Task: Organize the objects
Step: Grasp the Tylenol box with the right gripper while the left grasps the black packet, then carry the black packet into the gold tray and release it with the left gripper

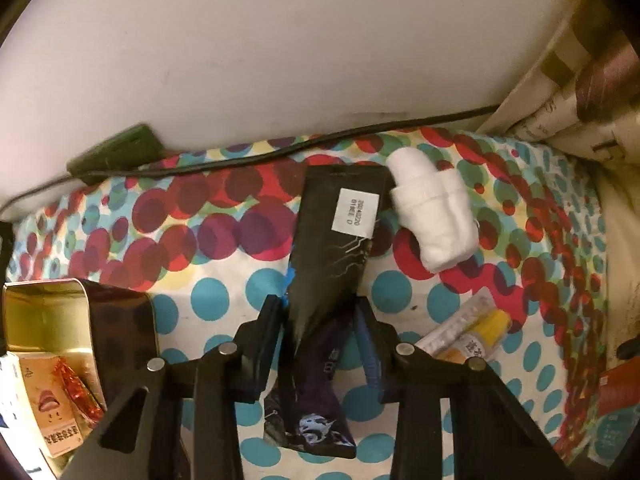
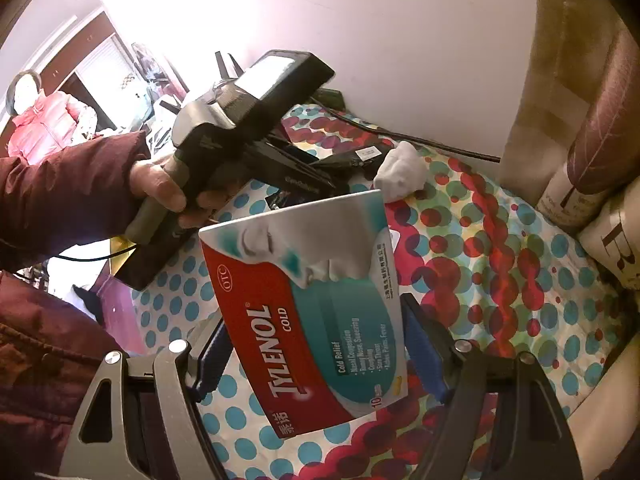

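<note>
My left gripper (image 1: 318,312) is shut on a long black foil packet (image 1: 338,240) with a white label, held over the dotted tablecloth (image 1: 224,292). A rolled white cloth (image 1: 434,216) lies just right of the packet's far end. My right gripper (image 2: 312,316) is shut on a red and teal Tylenol Cold box (image 2: 308,308), held tilted above the cloth. In the right wrist view the left gripper (image 2: 320,180) and the hand holding it are at the upper left, with the black packet (image 2: 352,158) and the white cloth (image 2: 400,176) beyond.
An open gold tin (image 1: 52,328) with small boxes and a red wrapper stands at the left. Yellow sachets (image 1: 476,332) lie at the right. A black cable (image 1: 320,140) runs along the wall. Brown and beige bags (image 2: 592,168) stand at the right.
</note>
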